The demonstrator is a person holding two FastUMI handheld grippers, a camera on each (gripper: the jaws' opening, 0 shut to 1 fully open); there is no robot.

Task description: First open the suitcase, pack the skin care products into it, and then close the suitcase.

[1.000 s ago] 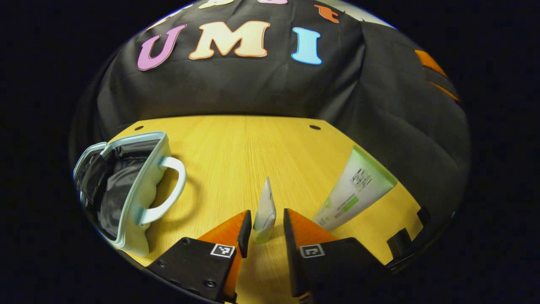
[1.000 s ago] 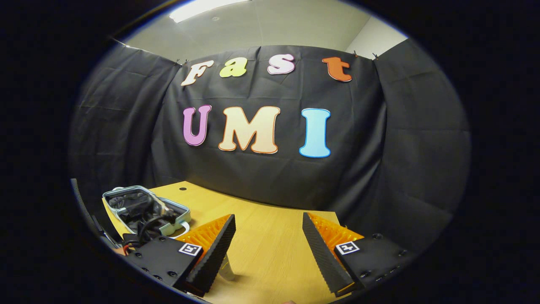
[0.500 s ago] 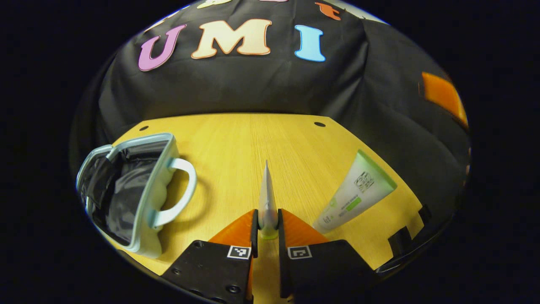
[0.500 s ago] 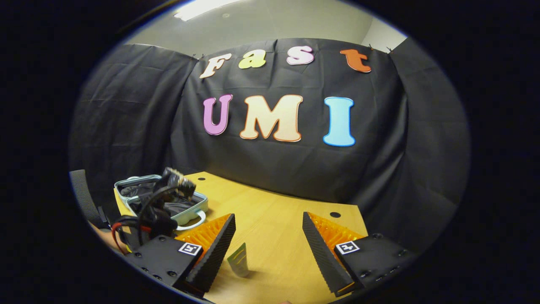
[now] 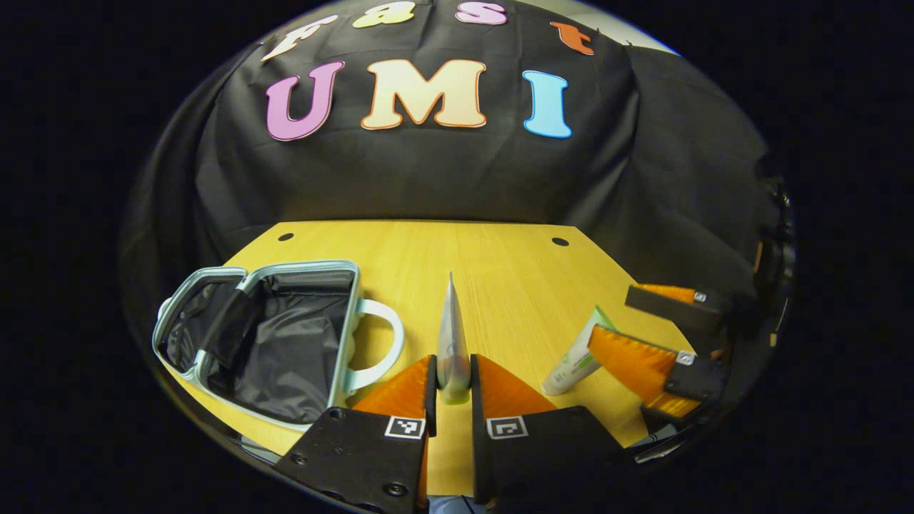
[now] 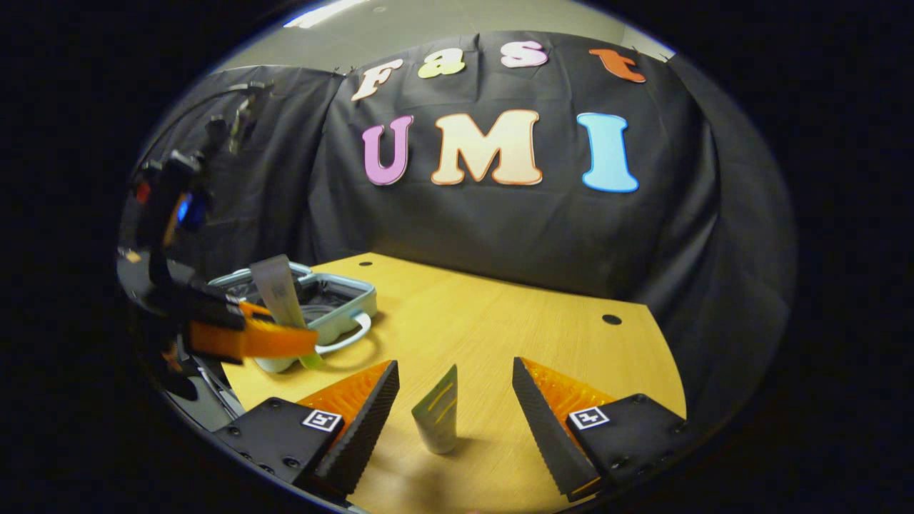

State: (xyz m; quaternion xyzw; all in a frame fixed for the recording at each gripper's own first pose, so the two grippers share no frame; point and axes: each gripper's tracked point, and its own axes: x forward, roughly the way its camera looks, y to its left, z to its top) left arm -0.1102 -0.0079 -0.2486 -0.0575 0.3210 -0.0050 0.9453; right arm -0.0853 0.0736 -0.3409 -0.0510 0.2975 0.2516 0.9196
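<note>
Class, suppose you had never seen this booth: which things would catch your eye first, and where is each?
The left gripper, at bottom centre of the left gripper view, is shut on a slim pale tube. On the yellow wooden table, the open pale-blue suitcase with dark lining lies at left. In the right gripper view, a white-and-green tube stands between the open right gripper.

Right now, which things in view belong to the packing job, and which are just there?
Job:
- open pale blue suitcase, black lining
- slim white tube, clamped in left gripper
- white-and-green tube, between open right gripper fingers

Just there:
- yellow wooden table
</note>
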